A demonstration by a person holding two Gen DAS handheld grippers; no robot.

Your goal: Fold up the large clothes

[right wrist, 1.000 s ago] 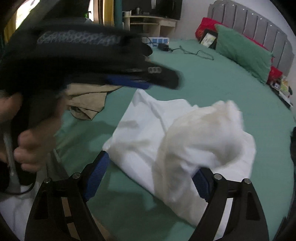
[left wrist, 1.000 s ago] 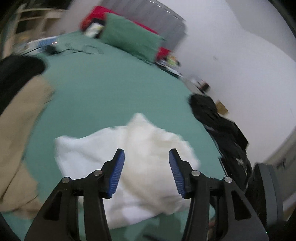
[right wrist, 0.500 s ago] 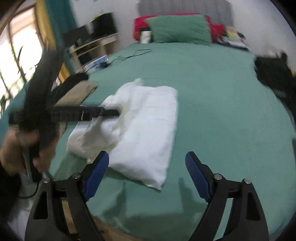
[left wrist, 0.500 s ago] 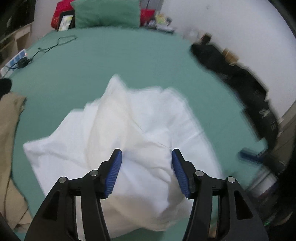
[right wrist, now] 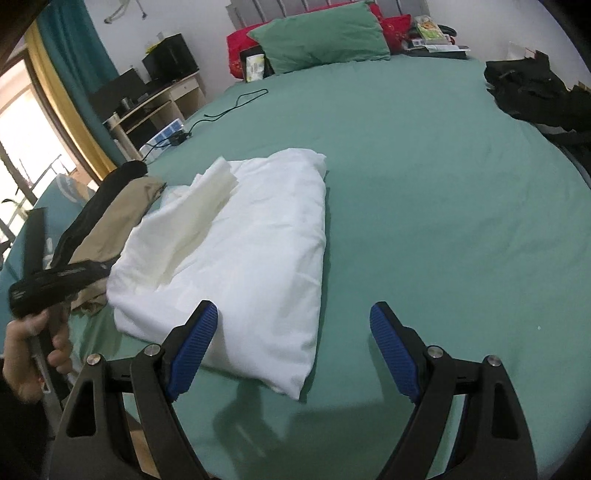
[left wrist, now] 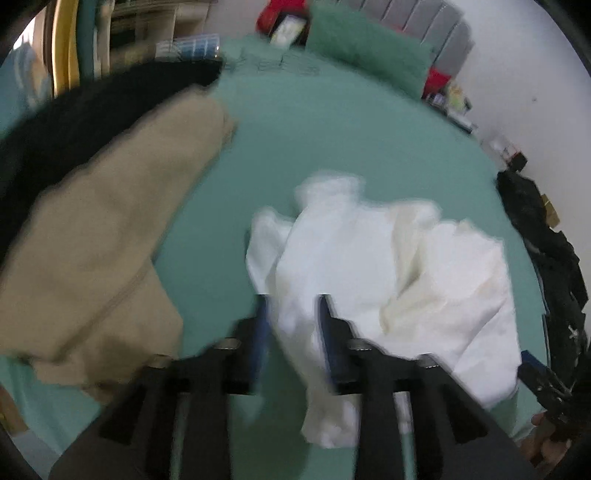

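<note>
Two tools: left tool is closing around a white garment edge to lift a fold; right tool gapes empty at six o'clock. Garment lies mid-bed.

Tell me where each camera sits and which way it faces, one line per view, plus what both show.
Left wrist: sits behind the left tongs, tilted down at the white garment; jaws closing with its cloth between them, tan garment alongside.
Right wrist: sits behind the right tongs, open, facing across the green bed toward the pillow; the left hand shows.
Shared: white garment, tan garment, bed, pillow.
</note>
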